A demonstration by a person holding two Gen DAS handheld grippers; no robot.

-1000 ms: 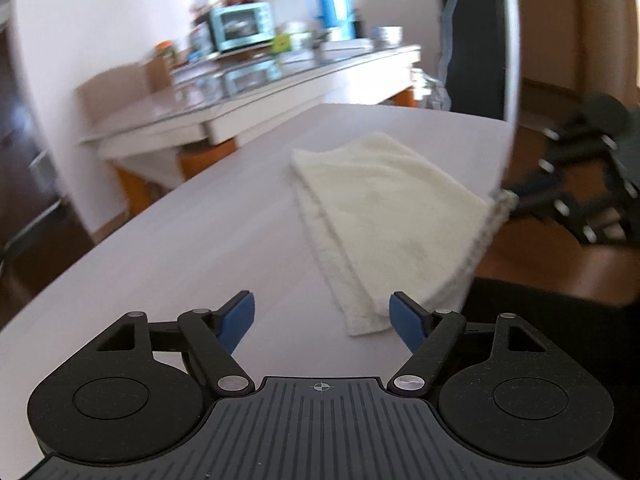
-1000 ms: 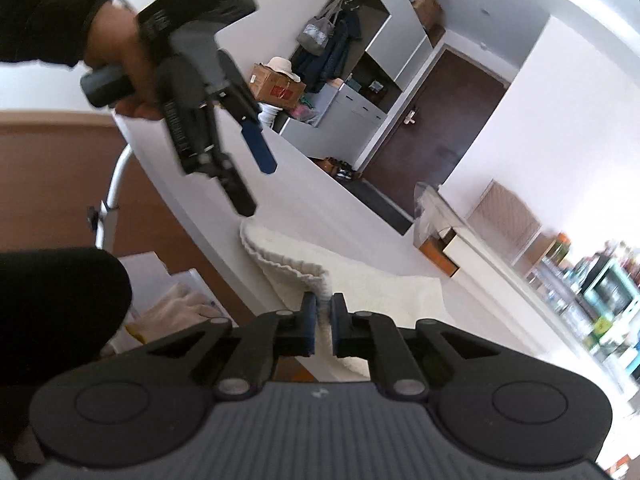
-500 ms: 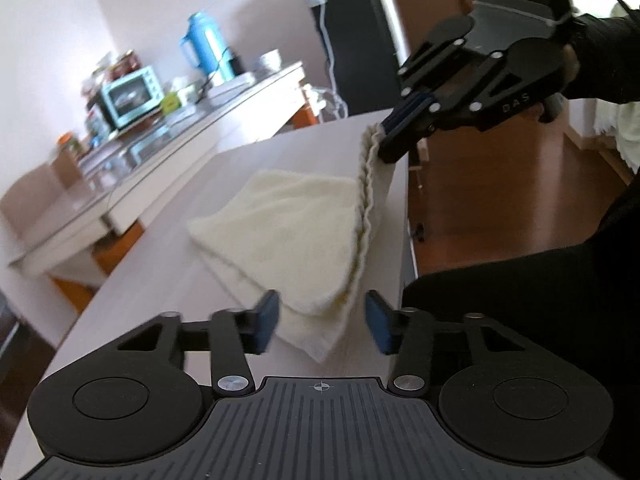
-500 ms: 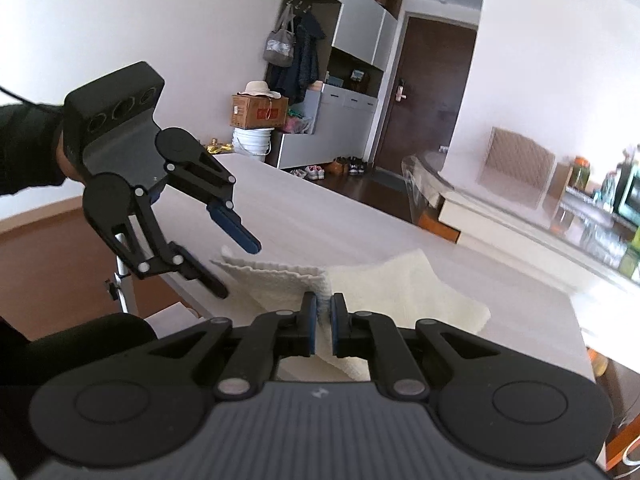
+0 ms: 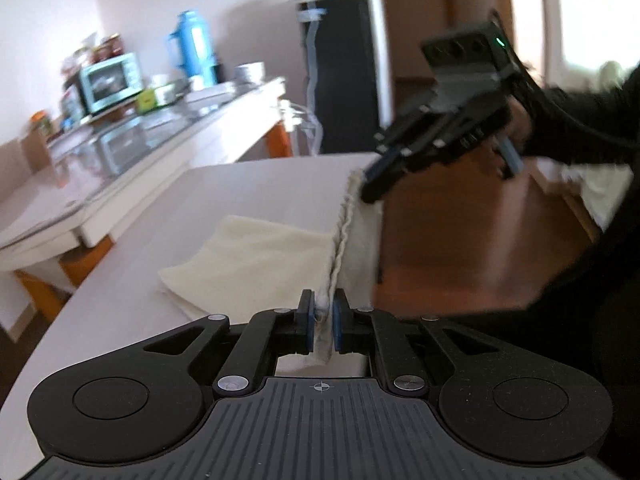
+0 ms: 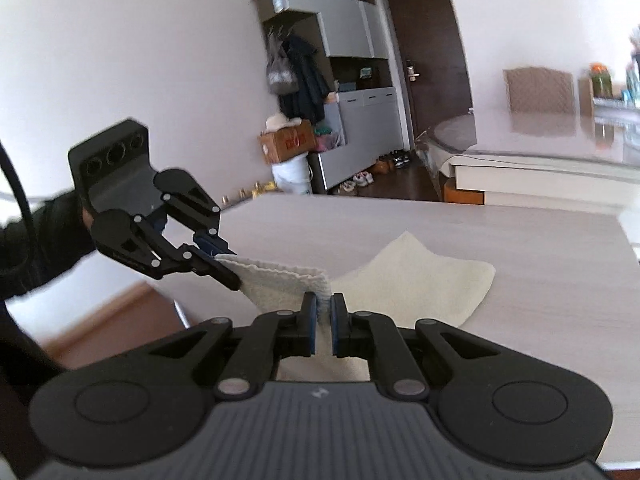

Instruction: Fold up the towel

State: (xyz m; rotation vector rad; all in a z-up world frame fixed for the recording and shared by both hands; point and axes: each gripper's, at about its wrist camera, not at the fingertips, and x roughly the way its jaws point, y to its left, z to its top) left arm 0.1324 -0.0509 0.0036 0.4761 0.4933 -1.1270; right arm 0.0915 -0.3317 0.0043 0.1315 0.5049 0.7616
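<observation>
Both grippers, left (image 5: 321,322) and right (image 6: 323,320), are clamped on one towel (image 6: 416,280) edge stretched between them, the rest lying ahead on the table (image 6: 520,240).

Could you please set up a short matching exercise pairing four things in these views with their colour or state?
Things:
1. towel
2. left gripper
3. toaster oven
4. cardboard box

States:
A. teal, on the far counter
B. cream, one edge lifted off the table
C. brown, on the floor near the cabinets
D. shut on the towel's corner

Pairs: 1-B, 2-D, 3-A, 4-C
</observation>
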